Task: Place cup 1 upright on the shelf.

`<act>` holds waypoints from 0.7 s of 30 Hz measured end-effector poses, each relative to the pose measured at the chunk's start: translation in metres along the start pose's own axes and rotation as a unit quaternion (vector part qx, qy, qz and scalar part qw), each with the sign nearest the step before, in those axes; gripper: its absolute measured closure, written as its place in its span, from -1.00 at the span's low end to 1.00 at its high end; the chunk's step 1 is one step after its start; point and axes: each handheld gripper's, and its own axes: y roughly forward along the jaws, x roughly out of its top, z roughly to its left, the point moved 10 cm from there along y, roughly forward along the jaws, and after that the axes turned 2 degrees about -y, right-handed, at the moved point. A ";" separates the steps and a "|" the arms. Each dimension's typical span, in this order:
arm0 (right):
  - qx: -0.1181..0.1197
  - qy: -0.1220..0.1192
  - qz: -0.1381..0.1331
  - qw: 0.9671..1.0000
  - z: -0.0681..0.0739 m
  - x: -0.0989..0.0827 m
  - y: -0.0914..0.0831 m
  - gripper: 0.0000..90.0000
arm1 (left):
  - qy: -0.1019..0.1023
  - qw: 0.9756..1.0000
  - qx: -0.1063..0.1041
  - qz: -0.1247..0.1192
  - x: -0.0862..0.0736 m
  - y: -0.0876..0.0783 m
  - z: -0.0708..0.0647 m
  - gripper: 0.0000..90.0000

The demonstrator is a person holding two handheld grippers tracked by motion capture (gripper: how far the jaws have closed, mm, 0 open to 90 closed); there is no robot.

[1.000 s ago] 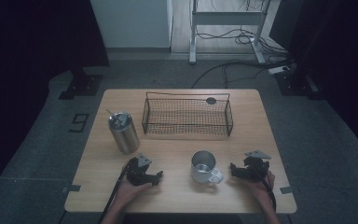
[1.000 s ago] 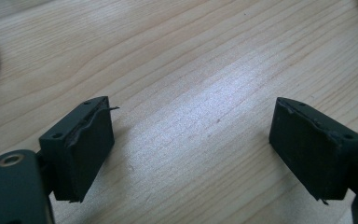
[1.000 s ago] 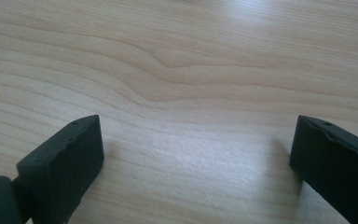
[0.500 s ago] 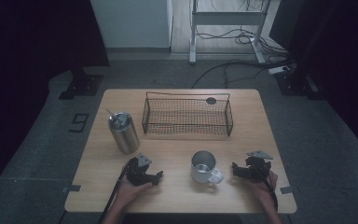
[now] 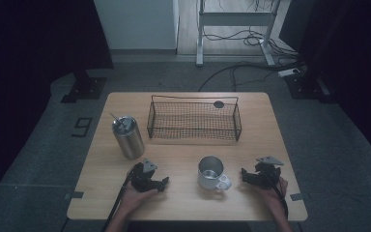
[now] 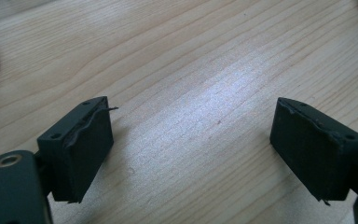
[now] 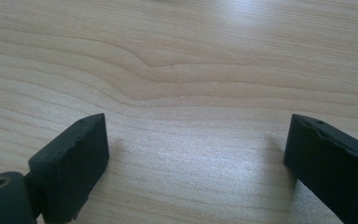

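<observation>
Both your grippers rest on the table [image 5: 183,203], wide open and holding nothing; the right gripper's [image 5: 245,175] jaws have just been closing a little. Nothing is picked up yet. Next, I think, move it to the cup [image 5: 211,172] beside it, while the left gripper [image 5: 164,182] waits.

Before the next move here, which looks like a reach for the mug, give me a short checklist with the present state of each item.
1. Mug upright, handle toward the right gripper: ok.
2. Right gripper open, nothing between its jaws, though they have just been closing: ok.
3. Left gripper open and empty over bare table: ok.
4. Path between right gripper and mug free: ok.
5. Wire basket empty: ok.
6. Steel tumbler standing clear of the mug: ok.
</observation>
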 end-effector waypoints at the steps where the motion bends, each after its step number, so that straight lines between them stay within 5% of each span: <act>1: 0.000 0.000 0.000 1.000 0.000 0.000 0.000 -0.85 | 0.000 1.000 0.000 0.000 0.000 0.000 0.000 -0.70; 10: 0.001 0.001 0.000 1.000 0.000 0.000 0.000 -0.85 | 0.010 1.000 0.012 -0.004 0.003 -0.003 -0.004 -0.66; 21: 0.005 -0.002 -0.001 1.000 -0.001 0.001 0.000 -0.83 | -0.023 0.999 -0.013 -0.042 0.018 -0.024 -0.001 -0.66</act>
